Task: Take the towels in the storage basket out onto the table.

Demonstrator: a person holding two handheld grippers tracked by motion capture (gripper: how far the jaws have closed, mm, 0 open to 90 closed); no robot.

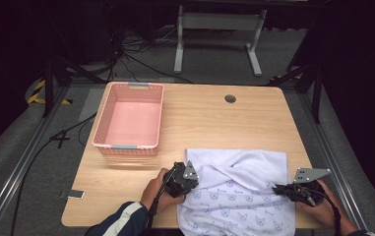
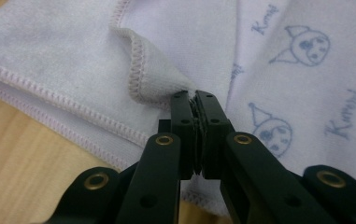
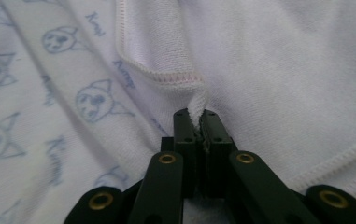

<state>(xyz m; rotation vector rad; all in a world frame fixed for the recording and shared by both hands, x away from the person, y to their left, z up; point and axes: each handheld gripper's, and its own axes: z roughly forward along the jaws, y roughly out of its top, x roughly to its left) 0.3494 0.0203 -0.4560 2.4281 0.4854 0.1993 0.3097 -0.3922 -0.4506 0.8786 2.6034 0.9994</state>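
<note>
Towel (image 1: 239,189) is lying folded over itself on the near desk (image 1: 209,118) edge, left claw (image 1: 191,181) and right claw (image 1: 279,188) each pinching a hemmed corner tight, likely for carrying the fold across evenly.

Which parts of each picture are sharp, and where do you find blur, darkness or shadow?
High view: the table is evenly lit, the room around it dark; the pink basket casts a soft shadow. Left gripper view: the towel hem is sharp, the jaws' base blurred. Right gripper view: the prints at the left edge are soft.
</note>
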